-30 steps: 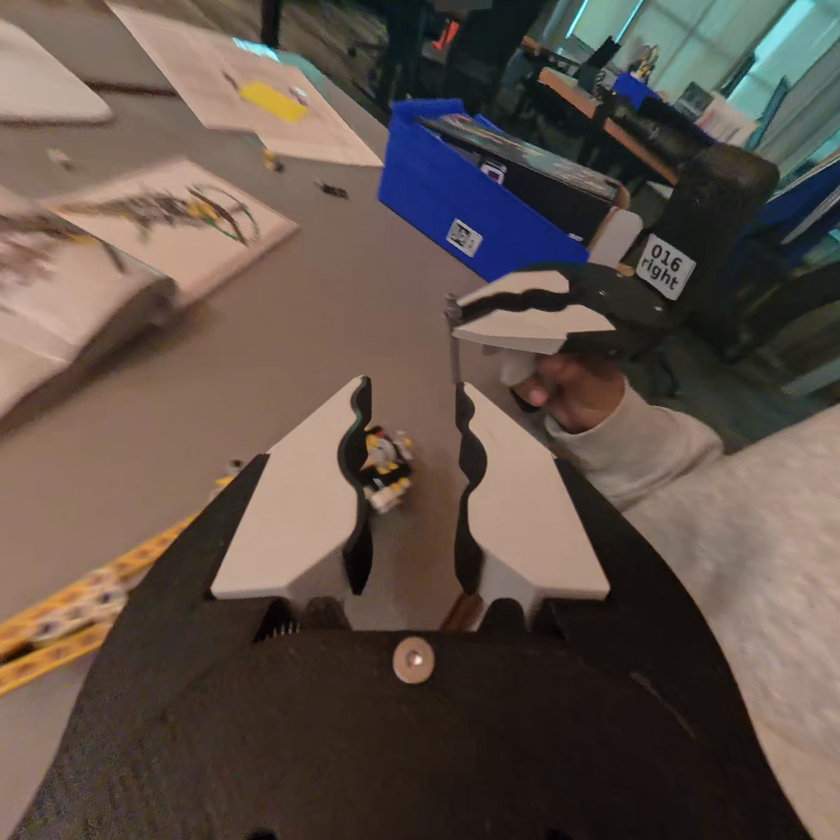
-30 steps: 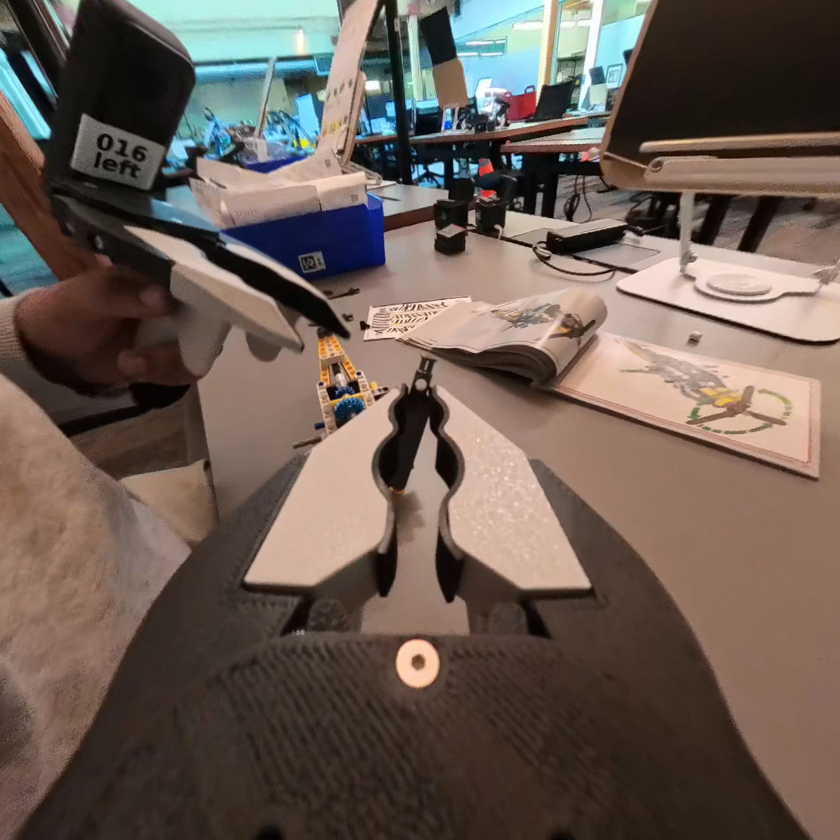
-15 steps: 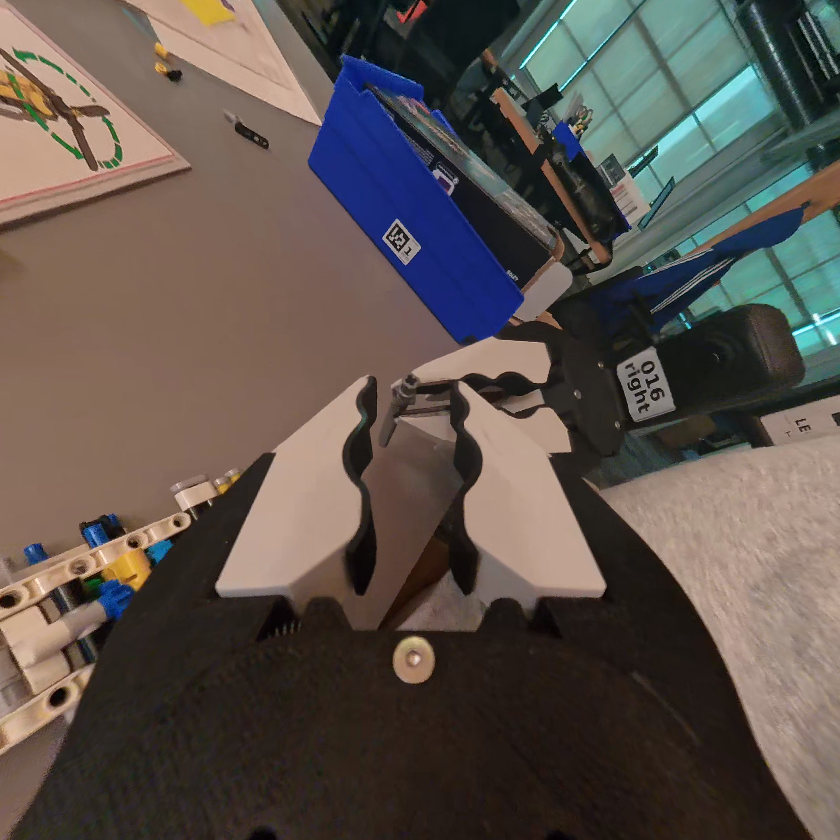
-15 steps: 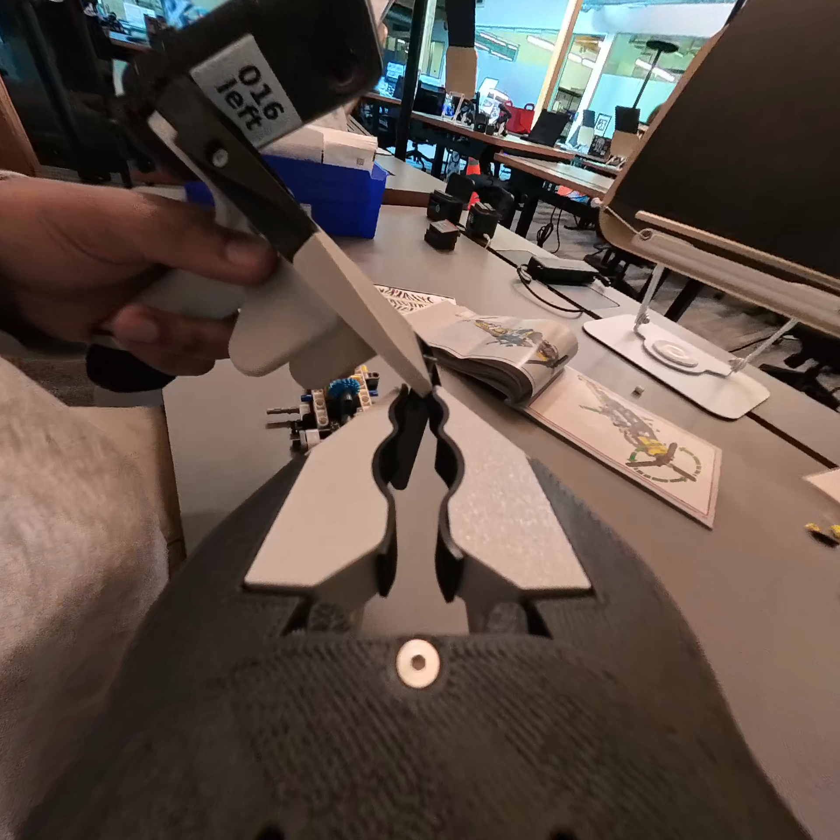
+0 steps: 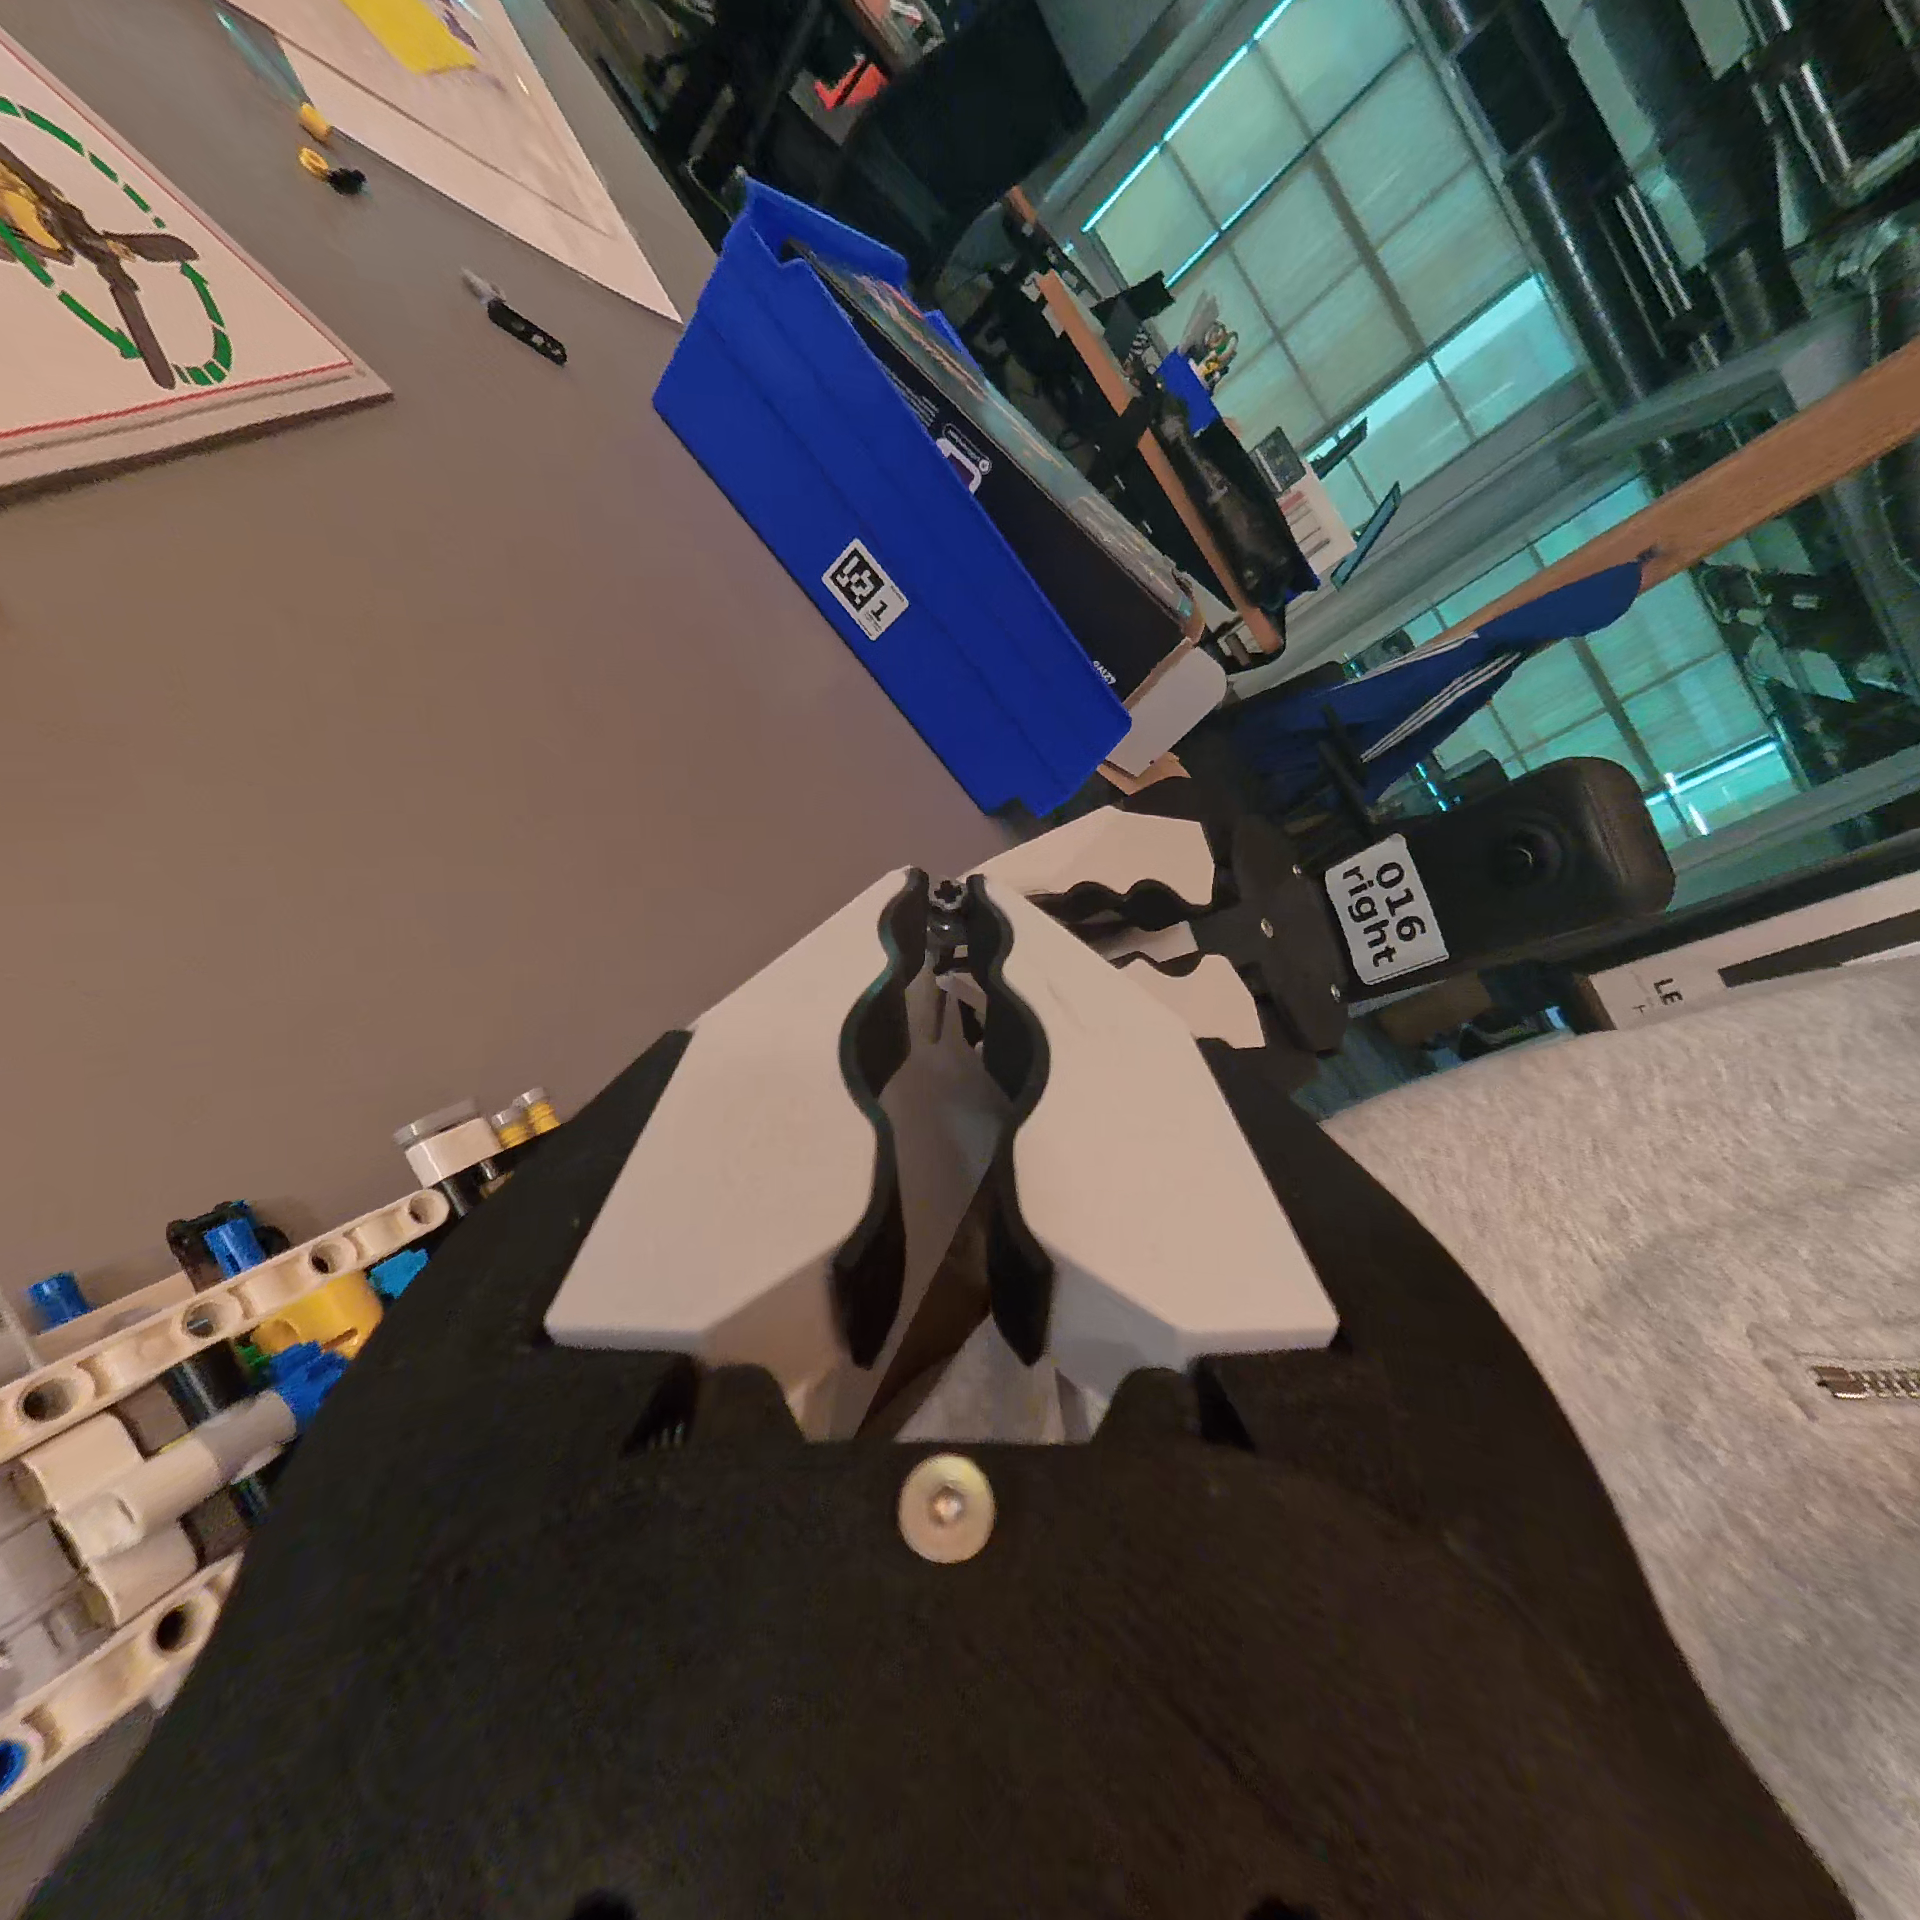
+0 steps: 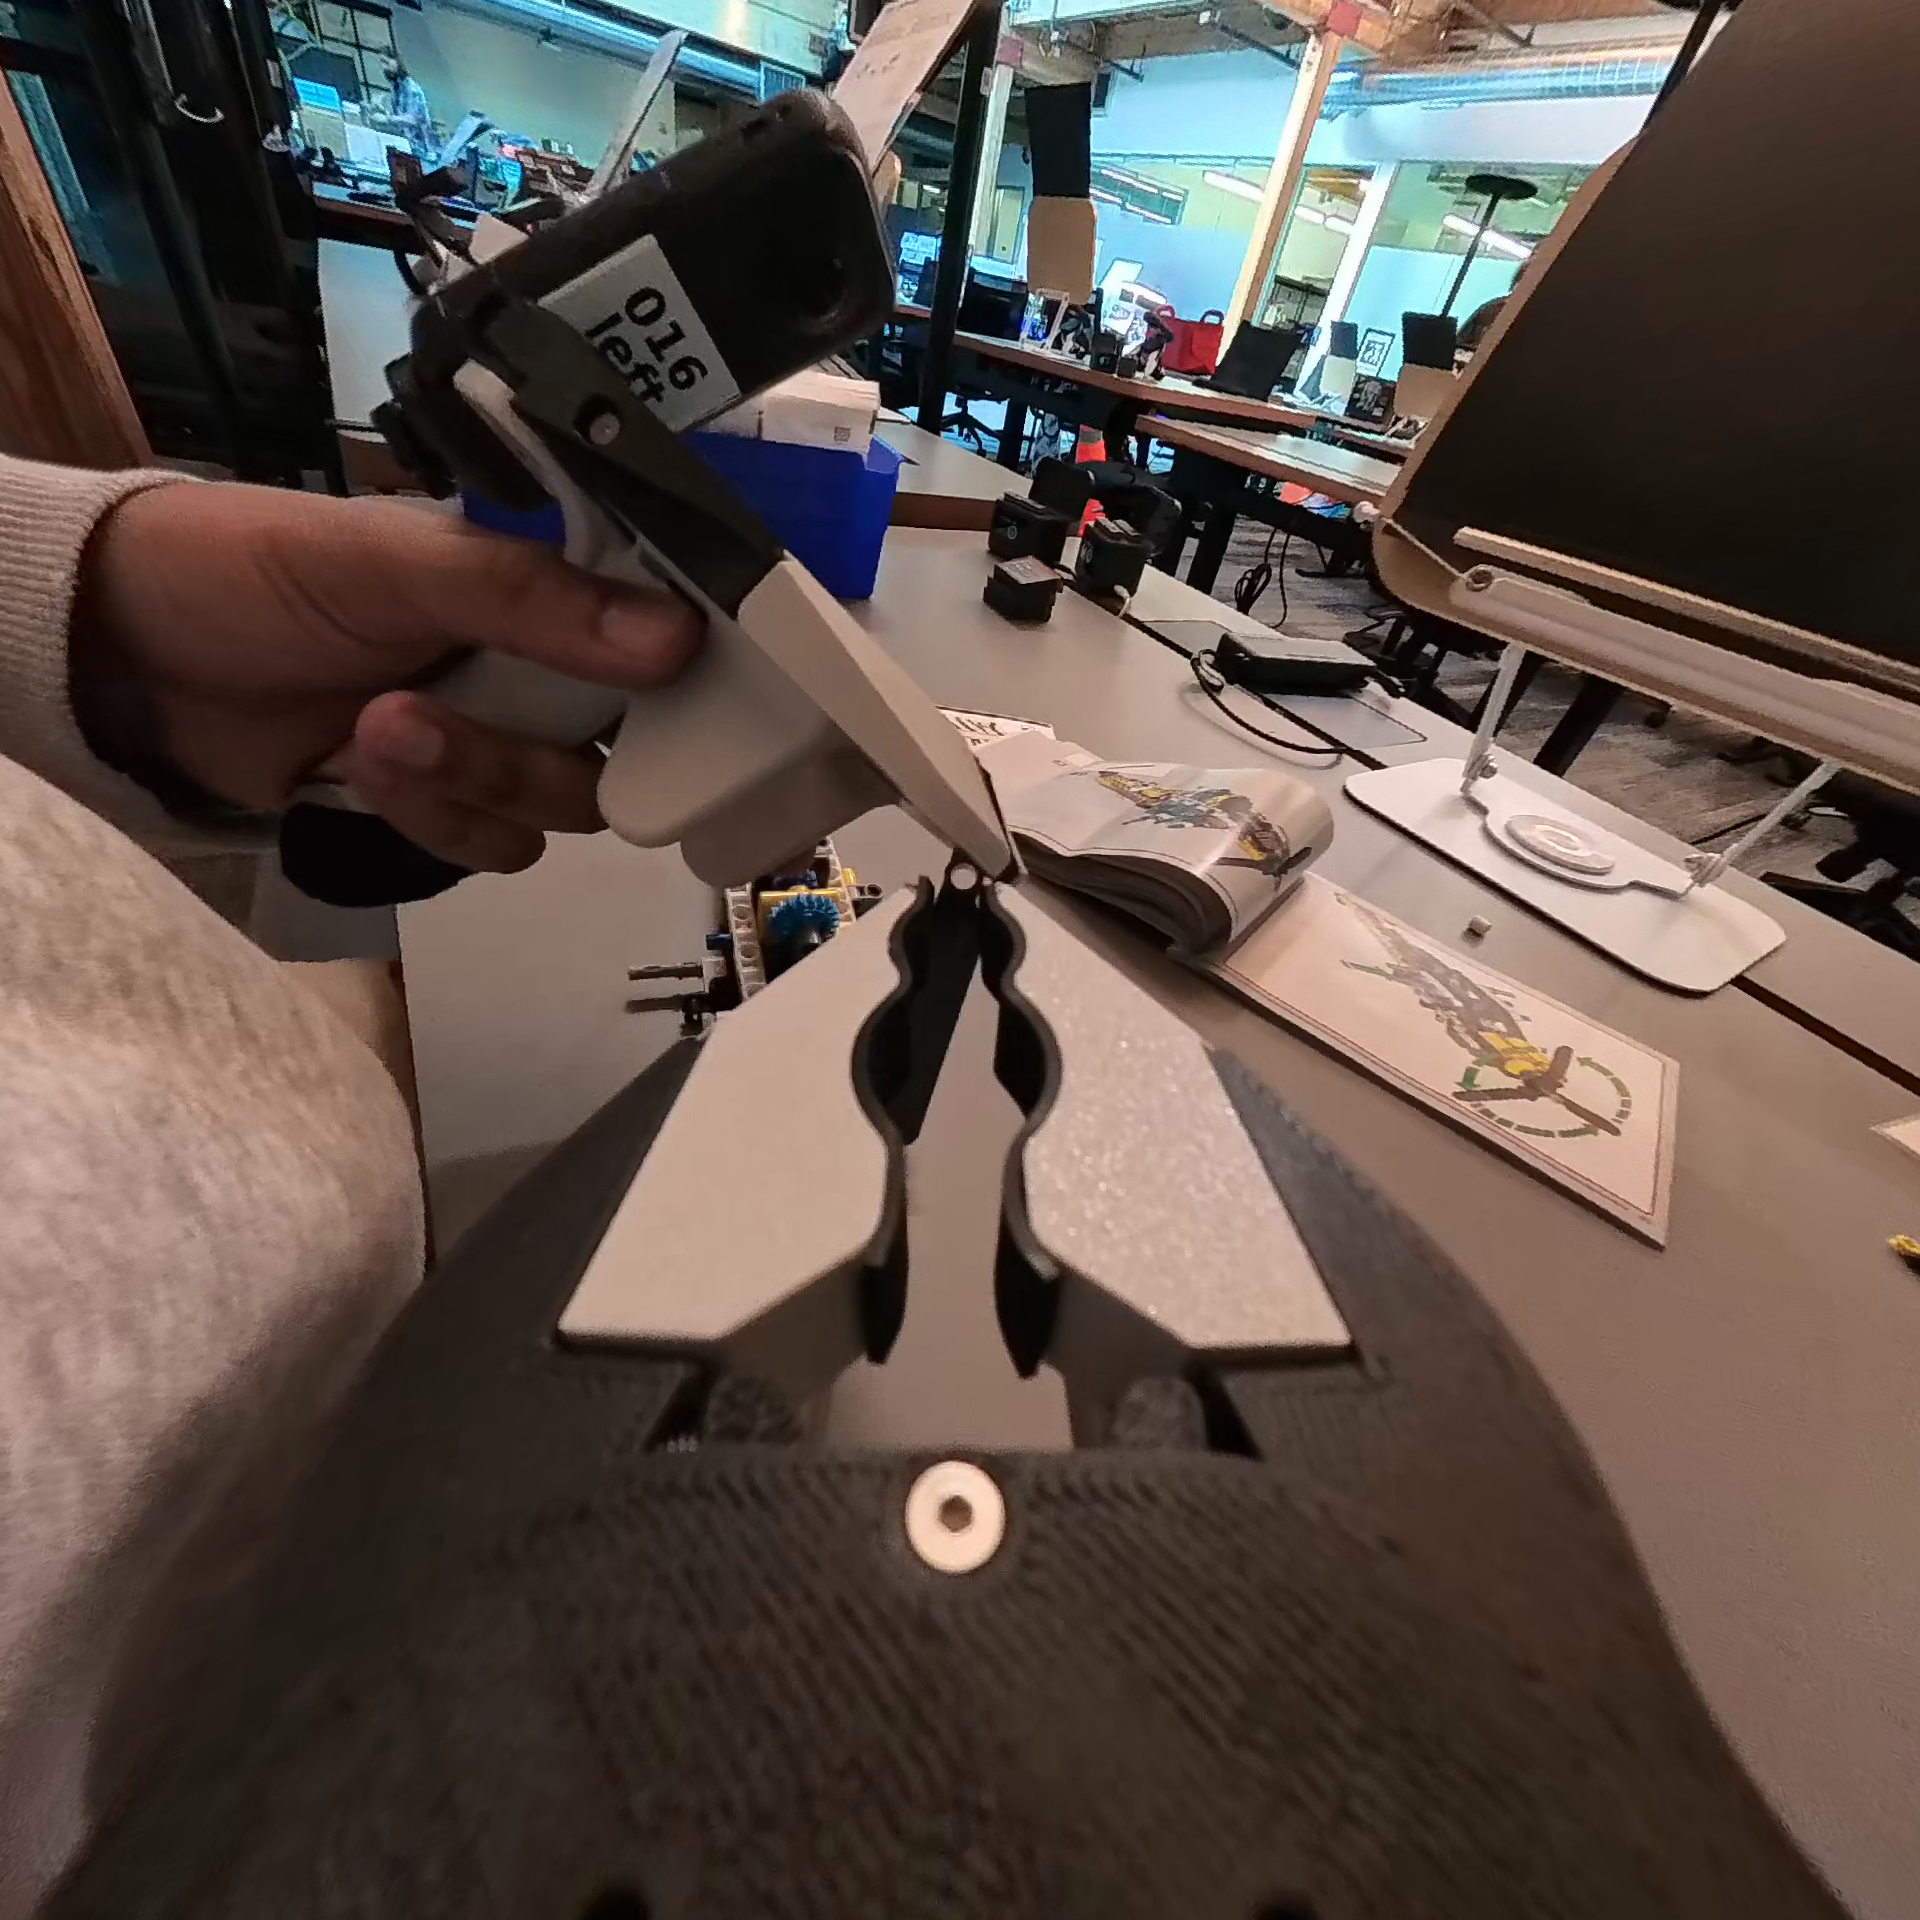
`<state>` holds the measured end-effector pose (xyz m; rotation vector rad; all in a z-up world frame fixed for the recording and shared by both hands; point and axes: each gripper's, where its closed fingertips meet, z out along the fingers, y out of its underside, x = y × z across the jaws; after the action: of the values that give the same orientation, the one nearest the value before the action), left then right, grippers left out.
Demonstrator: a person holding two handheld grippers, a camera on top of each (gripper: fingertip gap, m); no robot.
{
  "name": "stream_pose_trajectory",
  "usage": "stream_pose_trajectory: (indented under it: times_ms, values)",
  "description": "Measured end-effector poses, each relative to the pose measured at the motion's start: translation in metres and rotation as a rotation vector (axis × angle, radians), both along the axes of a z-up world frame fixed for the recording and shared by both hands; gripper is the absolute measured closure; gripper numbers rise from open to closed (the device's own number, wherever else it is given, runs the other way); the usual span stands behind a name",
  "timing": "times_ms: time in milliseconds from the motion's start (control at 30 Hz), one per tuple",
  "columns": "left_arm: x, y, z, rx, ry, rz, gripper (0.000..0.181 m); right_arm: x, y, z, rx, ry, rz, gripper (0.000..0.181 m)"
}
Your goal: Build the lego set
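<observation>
My right gripper is shut on a thin black axle that runs back between its pads. A small grey connector sits on the axle's front end. My left gripper is shut on that grey connector, tip to tip with the right gripper, above the table's near edge. In the right wrist view the left gripper comes down from the upper left in a hand. The partly built lego model lies on the table below; it also shows in the left wrist view.
A blue bin stands at the table's far side. An open instruction booklet and a printed sheet lie to the right, with a tablet stand behind. Small loose parts lie on the grey table. Both grippers' tips are close together, under 4 cm apart.
My left gripper swung from over the model to the right gripper's tip and closed on the grey connector. The right gripper kept its hold on the axle.
</observation>
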<state>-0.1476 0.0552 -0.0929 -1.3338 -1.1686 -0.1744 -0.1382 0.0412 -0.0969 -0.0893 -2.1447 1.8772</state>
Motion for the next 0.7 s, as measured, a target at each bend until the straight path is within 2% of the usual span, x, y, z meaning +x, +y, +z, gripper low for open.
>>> stream_pose_trajectory:
  times_ms: [533,700]
  values:
    - [-0.006,-0.011,0.003,0.101,-0.003,0.07,0.176,-0.003,0.001,0.006,-0.047,0.024,-0.021,0.171]
    - [-0.01,-0.018,0.007,0.188,-0.014,0.105,0.177,-0.009,0.006,0.008,-0.068,0.009,-0.04,0.156]
